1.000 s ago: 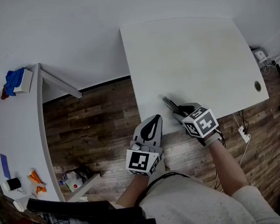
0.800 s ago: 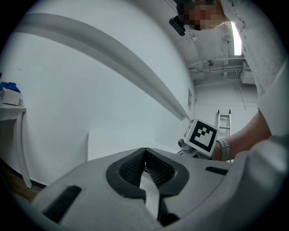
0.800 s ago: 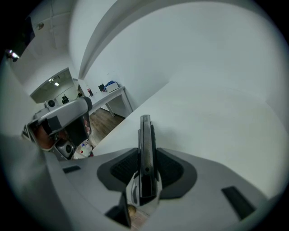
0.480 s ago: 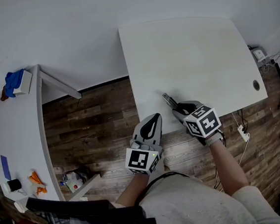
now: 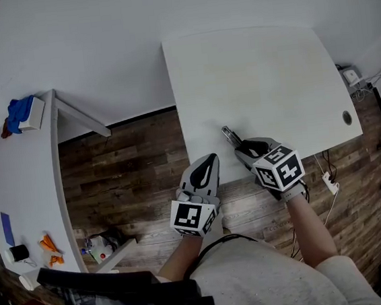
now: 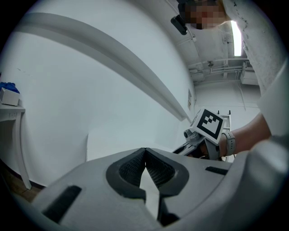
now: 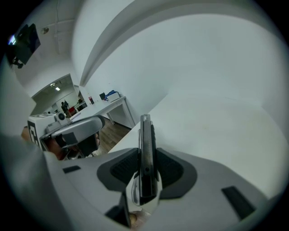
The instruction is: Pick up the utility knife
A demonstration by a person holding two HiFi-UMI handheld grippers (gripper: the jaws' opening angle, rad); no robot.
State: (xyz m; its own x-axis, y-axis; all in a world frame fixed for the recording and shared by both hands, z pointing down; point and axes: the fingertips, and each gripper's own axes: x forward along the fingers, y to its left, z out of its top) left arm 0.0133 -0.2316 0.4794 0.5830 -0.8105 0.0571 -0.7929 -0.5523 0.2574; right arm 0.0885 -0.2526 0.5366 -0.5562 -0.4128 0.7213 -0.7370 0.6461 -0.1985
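Note:
The utility knife, slim, dark and metallic, stands edge-on between the pads of my right gripper, which is shut on it. In the head view its tip sticks out up-left from my right gripper, lifted just above the near edge of the white table. My left gripper hovers over the wooden floor left of the table corner, its jaws closed with nothing between them. In the left gripper view its pads meet at the tip, and the right gripper's marker cube shows at the right.
A long white desk at the left carries a blue cloth, a white box and small items. Cables and a power strip lie on the floor right of the table. A black chair is beside my body.
My right gripper has risen a little with the utility knife in it, lifting it off the table. The left gripper has stayed where it was.

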